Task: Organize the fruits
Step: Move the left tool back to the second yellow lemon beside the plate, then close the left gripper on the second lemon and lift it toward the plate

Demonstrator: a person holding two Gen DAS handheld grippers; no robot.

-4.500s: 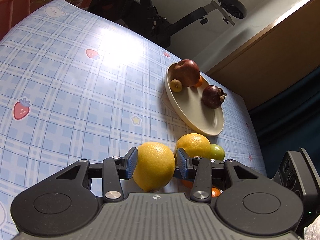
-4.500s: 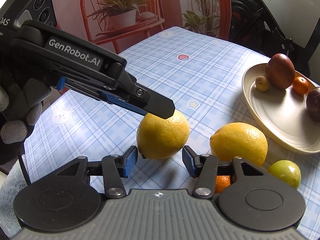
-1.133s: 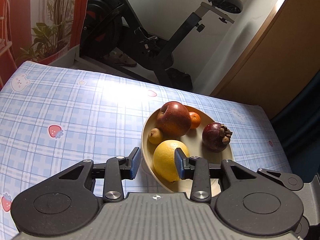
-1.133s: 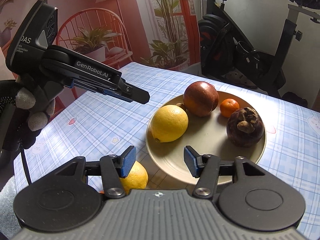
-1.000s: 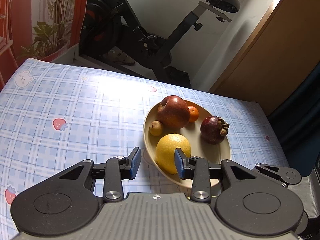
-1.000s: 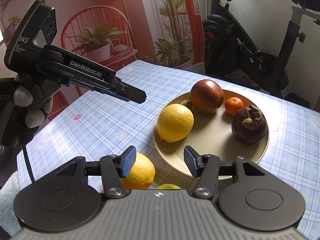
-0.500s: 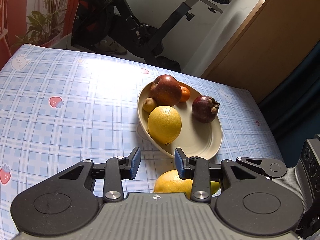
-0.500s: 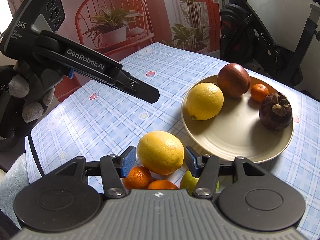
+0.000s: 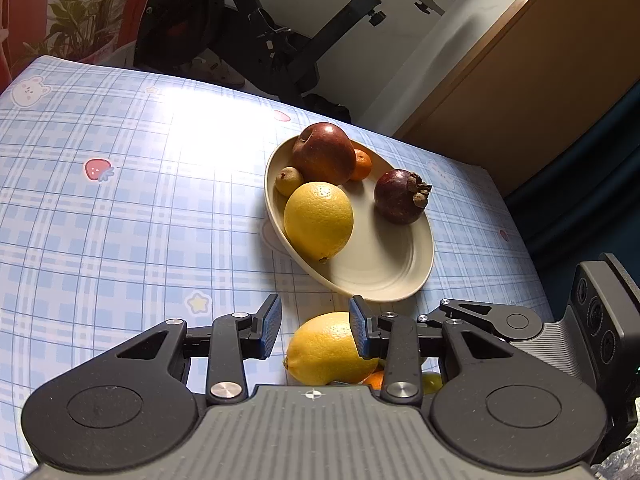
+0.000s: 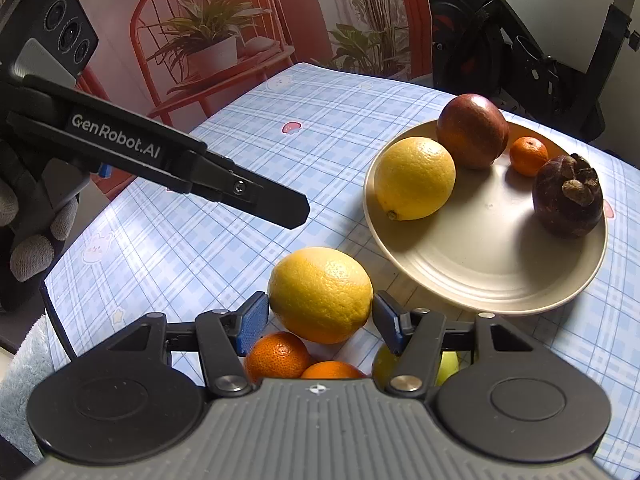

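Note:
A beige plate (image 9: 404,276) (image 10: 492,280) holds a yellow citrus (image 9: 319,220) (image 10: 415,178), a red apple (image 9: 323,153) (image 10: 472,131), a small tangerine (image 9: 362,165) (image 10: 529,156), a mangosteen (image 9: 401,196) (image 10: 568,200) and a small yellow-brown fruit (image 9: 289,180). A second yellow citrus (image 9: 326,348) (image 10: 320,294) lies on the table by the plate. My right gripper (image 10: 318,322) is open, its jaws on either side of that citrus. My left gripper (image 9: 314,324) is open and empty above the table, left of the citrus.
Two tangerines (image 10: 276,356) and a green fruit (image 10: 446,362) lie on the blue checked tablecloth (image 9: 120,220) under my right gripper. An exercise bike (image 9: 260,32) and a red chair with a plant (image 10: 208,48) stand beyond the table.
My left gripper has let go of the yellow citrus on the plate and drawn back, open. My right gripper has come down around the second citrus on the table.

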